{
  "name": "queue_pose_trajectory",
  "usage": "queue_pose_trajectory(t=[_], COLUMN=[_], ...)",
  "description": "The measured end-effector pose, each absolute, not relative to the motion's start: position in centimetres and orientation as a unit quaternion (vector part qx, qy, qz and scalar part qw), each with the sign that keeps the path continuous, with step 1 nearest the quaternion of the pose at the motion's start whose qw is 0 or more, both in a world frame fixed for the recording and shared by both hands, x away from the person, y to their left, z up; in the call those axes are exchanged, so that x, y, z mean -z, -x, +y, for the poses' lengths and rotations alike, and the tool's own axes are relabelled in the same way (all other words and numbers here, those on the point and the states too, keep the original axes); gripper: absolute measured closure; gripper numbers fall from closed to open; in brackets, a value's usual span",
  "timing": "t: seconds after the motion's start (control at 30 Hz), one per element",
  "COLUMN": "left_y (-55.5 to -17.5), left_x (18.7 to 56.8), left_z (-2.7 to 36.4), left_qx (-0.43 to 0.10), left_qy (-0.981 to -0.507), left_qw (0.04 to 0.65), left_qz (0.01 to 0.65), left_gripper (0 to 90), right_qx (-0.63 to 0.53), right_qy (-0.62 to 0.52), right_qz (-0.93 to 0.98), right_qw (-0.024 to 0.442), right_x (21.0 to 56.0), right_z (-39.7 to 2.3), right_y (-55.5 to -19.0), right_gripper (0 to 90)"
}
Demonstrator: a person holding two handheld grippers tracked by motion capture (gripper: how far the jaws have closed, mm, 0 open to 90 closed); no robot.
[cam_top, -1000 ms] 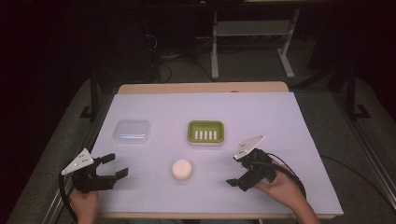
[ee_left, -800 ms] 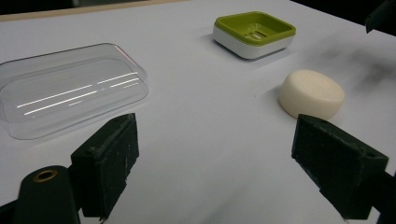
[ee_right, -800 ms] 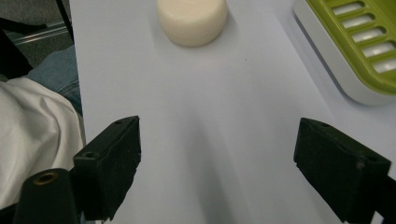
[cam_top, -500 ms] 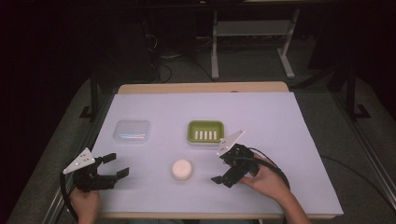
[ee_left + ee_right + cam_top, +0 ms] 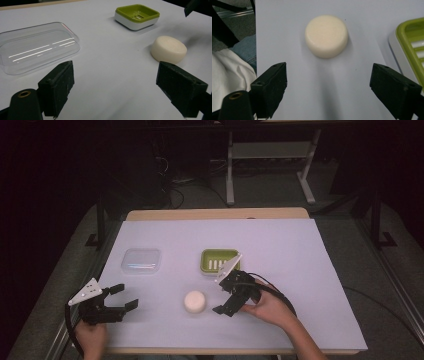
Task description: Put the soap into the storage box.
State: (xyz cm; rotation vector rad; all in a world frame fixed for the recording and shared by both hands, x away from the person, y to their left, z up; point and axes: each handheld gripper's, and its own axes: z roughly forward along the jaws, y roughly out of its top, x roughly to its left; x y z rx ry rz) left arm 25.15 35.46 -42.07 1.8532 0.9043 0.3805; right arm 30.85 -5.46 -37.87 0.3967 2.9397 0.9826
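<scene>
A round cream soap bar lies on the white table cover near the front middle. A green soap dish with a white base sits just behind it. My right gripper is open, just right of the soap and pointed at it, with nothing between its jaws. My left gripper rests open at the front left, well apart from the soap. A clear plastic lid lies behind the left gripper.
The white cover spans the table, whose wooden far edge shows. Metal stand legs and cables lie on the dark floor beyond. The person's clothing shows past the table's front edge.
My right gripper has moved left from the right side of the table and now stands close beside the soap. The left gripper has stayed put.
</scene>
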Motion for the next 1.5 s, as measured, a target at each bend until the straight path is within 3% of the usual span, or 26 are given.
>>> queue_pose_trajectory(t=[0.87,1.5], left_y=[-25.1,-25.1], left_x=[41.9,41.9], left_z=[35.4,35.4], left_qx=[-0.157,-0.156], left_qy=[-0.769,-0.768], left_qw=[0.499,0.501], left_qz=[0.368,0.367], left_gripper=[14.5,14.5], right_qx=[-0.296,-0.252], right_qy=[-0.095,-0.108], right_qz=[0.95,0.962], right_qw=[0.006,-0.012], right_x=[36.8,39.6], right_z=[-0.2,2.1], right_y=[-32.3,-32.9], right_gripper=[13.7,13.7])
